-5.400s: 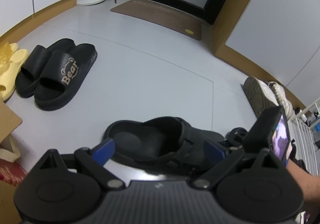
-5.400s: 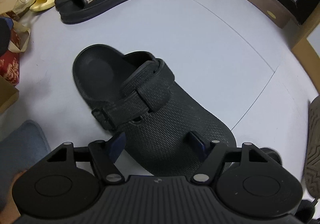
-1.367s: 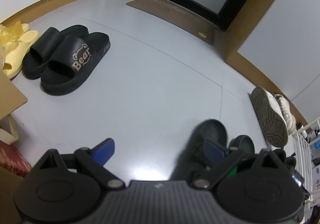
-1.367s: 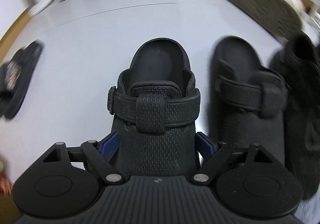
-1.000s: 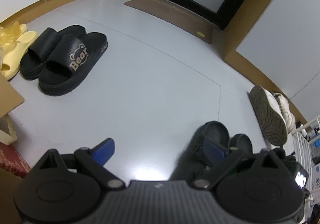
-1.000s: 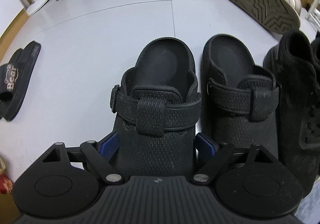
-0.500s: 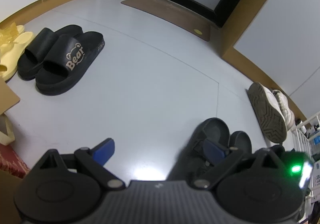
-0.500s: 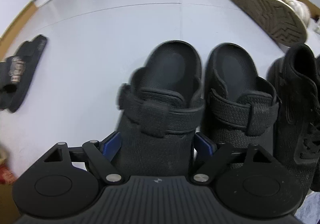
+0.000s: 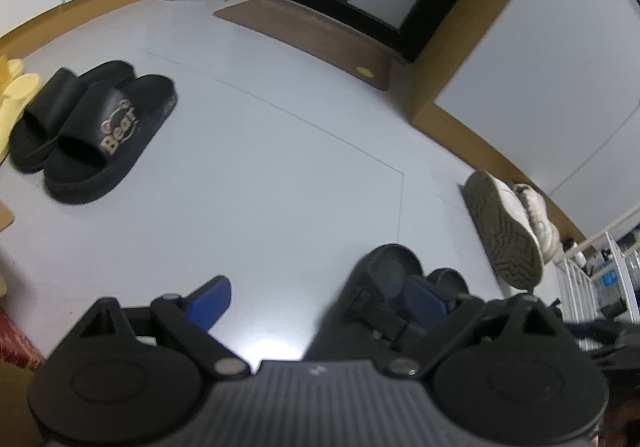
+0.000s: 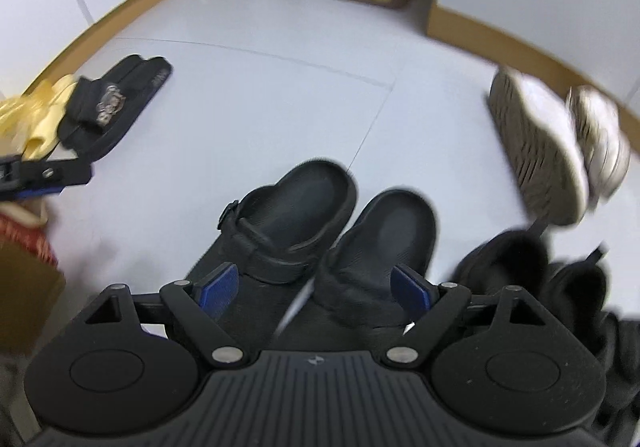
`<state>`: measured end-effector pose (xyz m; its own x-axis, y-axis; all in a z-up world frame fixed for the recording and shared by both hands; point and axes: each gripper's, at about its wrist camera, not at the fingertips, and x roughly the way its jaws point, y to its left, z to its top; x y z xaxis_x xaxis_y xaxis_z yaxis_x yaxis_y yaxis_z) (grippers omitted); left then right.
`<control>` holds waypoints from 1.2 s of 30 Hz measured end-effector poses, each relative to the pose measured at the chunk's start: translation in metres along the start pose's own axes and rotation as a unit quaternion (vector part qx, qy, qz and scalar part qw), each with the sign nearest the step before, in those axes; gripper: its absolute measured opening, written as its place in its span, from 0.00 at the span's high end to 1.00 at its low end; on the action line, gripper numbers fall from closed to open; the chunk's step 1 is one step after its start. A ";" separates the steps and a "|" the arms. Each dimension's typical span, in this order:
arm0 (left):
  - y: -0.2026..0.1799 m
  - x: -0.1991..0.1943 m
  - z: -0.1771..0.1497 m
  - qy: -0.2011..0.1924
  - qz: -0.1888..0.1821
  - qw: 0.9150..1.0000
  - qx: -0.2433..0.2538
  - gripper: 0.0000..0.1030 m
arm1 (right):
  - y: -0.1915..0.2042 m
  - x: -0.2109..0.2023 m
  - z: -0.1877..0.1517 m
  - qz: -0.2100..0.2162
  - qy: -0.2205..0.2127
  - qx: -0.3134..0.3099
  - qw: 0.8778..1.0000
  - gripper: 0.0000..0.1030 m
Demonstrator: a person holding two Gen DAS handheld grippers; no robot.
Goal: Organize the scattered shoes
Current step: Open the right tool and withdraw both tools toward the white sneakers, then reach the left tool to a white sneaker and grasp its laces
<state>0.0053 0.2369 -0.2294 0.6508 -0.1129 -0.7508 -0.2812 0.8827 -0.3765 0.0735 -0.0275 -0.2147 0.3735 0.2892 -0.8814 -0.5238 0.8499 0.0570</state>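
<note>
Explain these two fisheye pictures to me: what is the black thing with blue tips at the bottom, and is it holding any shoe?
Each picture comes from a camera on a hand-held two-finger gripper, looking along its blue-tipped fingers. One view is from the left gripper, the other from the right gripper. Both are open and hold nothing. On the grey floor lie a pair of black clogs side by side below the right gripper, black Bear slides, yellow slippers, a white sneaker tipped sole-out, and dark shoes at the right.

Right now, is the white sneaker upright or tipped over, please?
Tipped on its side: the white sneaker's treaded sole faces the camera.
</note>
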 end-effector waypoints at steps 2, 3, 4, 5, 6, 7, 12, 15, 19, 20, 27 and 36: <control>-0.007 0.000 0.003 -0.002 -0.005 1.000 0.010 0.10 | -0.018 -0.023 0.004 0.006 -0.012 -0.016 1.000 0.15; -0.014 0.000 0.006 -0.005 -0.010 1.000 0.018 0.10 | -0.024 -0.031 0.006 0.007 -0.015 -0.018 1.000 0.15; -0.019 0.000 0.009 -0.006 -0.013 1.000 0.024 0.10 | -0.034 -0.041 0.008 0.009 -0.018 -0.017 1.000 0.15; -0.024 0.001 0.011 -0.007 -0.015 0.999 0.031 0.10 | -0.042 -0.046 0.010 0.012 -0.017 -0.012 1.000 0.15; -0.028 0.001 0.013 -0.008 -0.017 0.999 0.037 0.10 | -0.048 -0.051 0.011 0.014 -0.017 -0.008 1.000 0.15; -0.034 0.002 0.015 -0.008 -0.020 0.999 0.044 0.10 | -0.054 -0.055 0.011 0.018 -0.020 -0.003 1.000 0.15; -0.068 0.008 0.030 -0.015 -0.035 0.996 0.078 0.10 | -0.084 -0.071 -0.002 0.023 -0.051 0.009 0.998 0.15; -0.089 0.014 0.037 -0.017 -0.040 0.994 0.100 0.10 | -0.107 -0.075 -0.019 0.016 -0.065 0.037 0.997 0.15; -0.115 0.031 0.046 -0.016 -0.049 0.990 0.132 0.10 | -0.132 -0.074 -0.042 0.018 -0.071 0.070 0.995 0.15; -0.123 0.036 0.049 -0.017 -0.051 0.989 0.141 0.10 | -0.139 -0.073 -0.049 0.018 -0.074 0.078 0.994 0.15; -0.182 0.102 0.068 -0.006 -0.054 0.968 0.245 0.10 | -0.182 -0.064 -0.086 0.021 -0.103 0.113 0.988 0.15; -0.298 0.202 0.099 -0.030 -0.098 0.947 0.303 0.13 | -0.255 -0.057 -0.118 -0.009 -0.118 0.163 0.979 0.15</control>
<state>0.2904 -0.0034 -0.2154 0.6921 -0.2916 -0.6603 0.2942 0.9493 -0.1109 0.0953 -0.3130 -0.2345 0.5672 0.3337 -0.7529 -0.2569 0.9403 0.2231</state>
